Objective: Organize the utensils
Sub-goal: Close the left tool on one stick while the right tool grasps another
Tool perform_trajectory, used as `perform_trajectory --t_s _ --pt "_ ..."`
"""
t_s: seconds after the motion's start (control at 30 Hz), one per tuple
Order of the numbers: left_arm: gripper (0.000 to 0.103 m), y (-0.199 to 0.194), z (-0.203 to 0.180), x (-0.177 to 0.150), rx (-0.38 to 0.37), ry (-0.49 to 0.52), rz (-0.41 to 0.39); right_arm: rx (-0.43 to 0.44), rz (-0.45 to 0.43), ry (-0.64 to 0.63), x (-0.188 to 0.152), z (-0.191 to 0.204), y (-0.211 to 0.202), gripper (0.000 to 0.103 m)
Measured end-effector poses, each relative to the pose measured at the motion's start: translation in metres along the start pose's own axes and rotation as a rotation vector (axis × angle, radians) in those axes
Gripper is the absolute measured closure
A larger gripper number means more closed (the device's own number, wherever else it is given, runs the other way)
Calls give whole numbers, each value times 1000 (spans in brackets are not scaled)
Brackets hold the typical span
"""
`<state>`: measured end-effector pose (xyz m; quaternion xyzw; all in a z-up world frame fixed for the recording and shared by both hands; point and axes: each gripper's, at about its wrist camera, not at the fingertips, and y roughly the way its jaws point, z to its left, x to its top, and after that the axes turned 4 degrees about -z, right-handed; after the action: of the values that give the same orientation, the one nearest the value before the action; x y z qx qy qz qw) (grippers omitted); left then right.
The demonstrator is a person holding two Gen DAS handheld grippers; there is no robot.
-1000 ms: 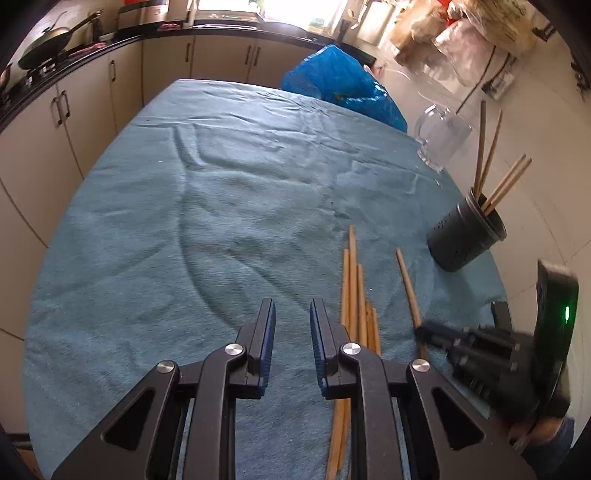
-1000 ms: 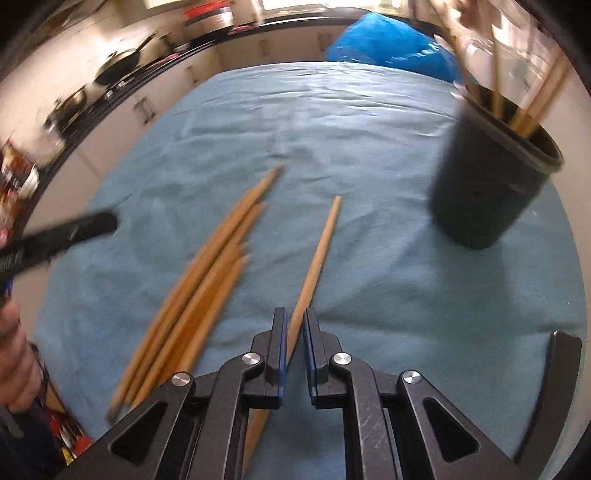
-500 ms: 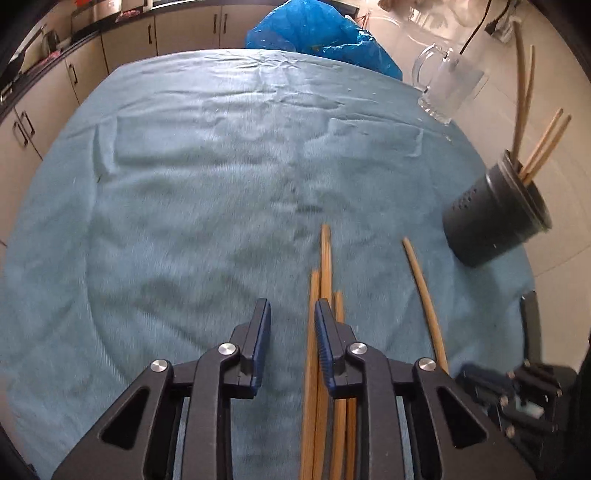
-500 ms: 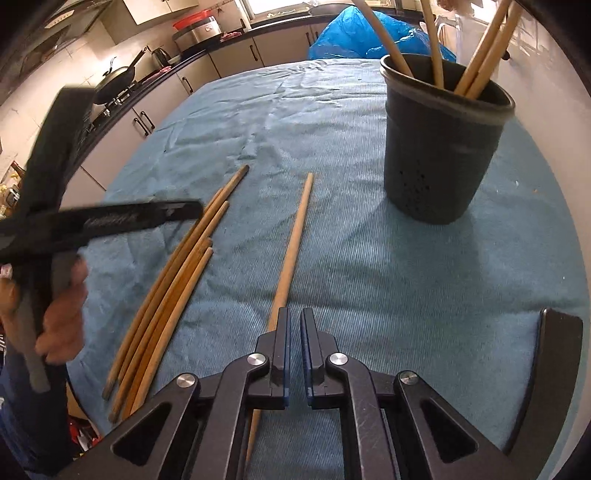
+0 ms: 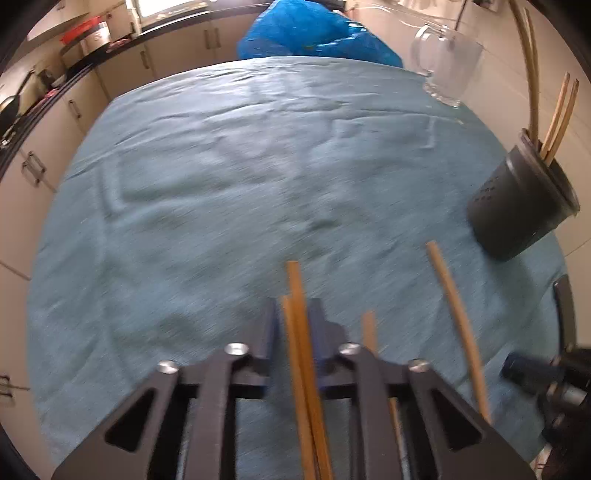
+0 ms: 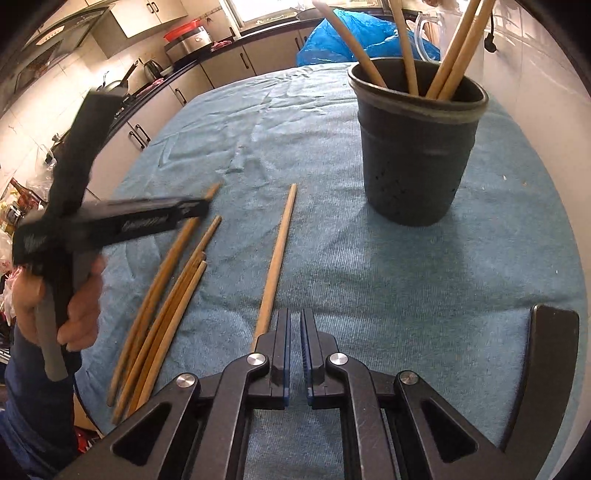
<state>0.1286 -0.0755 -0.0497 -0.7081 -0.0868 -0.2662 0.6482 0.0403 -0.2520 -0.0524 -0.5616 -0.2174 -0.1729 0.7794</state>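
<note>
Two chopsticks (image 5: 301, 354) now between closing left hand-held gripper (image 5: 291, 332)

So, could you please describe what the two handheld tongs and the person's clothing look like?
Both tongs, left and right, are black, with triangular cut-outs in their linkage bars, silver pivot rivets and blue pads lining the fingers. Seen side-on, the left one has a grey handle and white lettering along its black body. The person's sleeve is dark blue.

A home kitchen is indicated. Cream base cabinets (image 6: 162, 122) under a dark countertop (image 6: 221, 46) are seen along the upper left of the right wrist frame, with a wok (image 6: 114, 85), kettle (image 6: 151, 68) and red-lidded cooker (image 6: 188, 38) set upon it. Wall cupboards (image 6: 147, 14) are seen above.
</note>
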Motion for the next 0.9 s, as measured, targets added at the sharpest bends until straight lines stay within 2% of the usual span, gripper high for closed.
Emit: perform_trajectory --t_s 0.07,0.27,0.37,0.4,0.57,0.7,0.9 --pt "89 -7 16 -9 -24 -23 4 -3 1 1 4 0 1 96" --pt "90 -22 61 -25 -18 -132 -8 -16 -6 13 20 2 10 96" --pt "90 -22 77 -21 -66 -177 0 -24 -3 19 29 3 14 90" --pt "90 -22 77 -21 -72 -178 4 -28 -5 18 32 4 16 88" --pt "89 -11 68 -13 -79 -162 23 -39 -10 22 41 6 20 87" --pt "92 -4 57 -4 -33 -136 16 -44 -6 23 42 8 21 87" --pt "95 -8 72 -3 -46 -175 19 -49 2 25 41 7 21 86"
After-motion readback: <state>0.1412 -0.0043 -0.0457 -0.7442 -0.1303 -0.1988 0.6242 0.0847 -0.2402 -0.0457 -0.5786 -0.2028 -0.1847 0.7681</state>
